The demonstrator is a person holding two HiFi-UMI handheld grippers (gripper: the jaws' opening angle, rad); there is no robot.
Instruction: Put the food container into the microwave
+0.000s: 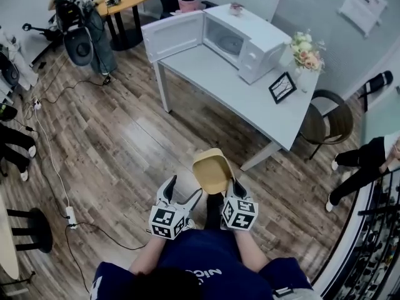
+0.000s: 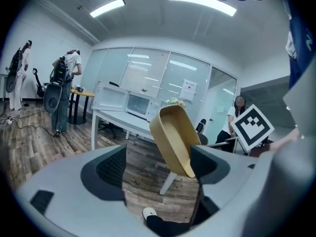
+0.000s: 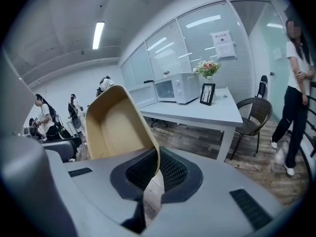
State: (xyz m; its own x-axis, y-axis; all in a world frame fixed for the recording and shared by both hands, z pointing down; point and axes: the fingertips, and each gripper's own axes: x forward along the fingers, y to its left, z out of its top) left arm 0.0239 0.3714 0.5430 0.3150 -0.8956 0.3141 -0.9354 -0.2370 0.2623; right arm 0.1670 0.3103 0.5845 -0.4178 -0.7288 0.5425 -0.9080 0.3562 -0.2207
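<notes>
Writing first: the sheet on the wall (image 1: pixel 362 5) is too small to read, and so is the notice on the glass partition (image 3: pixel 220 43). The microwave (image 1: pixel 240 39) shows no brand that we can read.

The food container (image 1: pixel 212 170), tan and empty, is in the air over the wood floor (image 1: pixel 125 136), off the near corner of the bench (image 1: pixel 231 83) and well apart from it. The right gripper (image 1: pixel 235 186) pinches its wall. The right gripper view shows the jaws pressed on the rim, one pad inside the tub and one outside; the head view doesn't show this.

The left gripper (image 1: pixel 184 195) has its jaws spread, clamping nothing. In its own view the container sits tilted ahead of the gap, by the right-hand jaw; we can't tell if it touches.

Both grippers are low and close to the body, side by side, pointing towards the bench.

The microwave is at the far end of the bench with its door (image 1: pixel 172 36) swung open. The flowers (image 1: pixel 305 50) and the photo frame (image 1: pixel 282 87) are along the right edge.
</notes>
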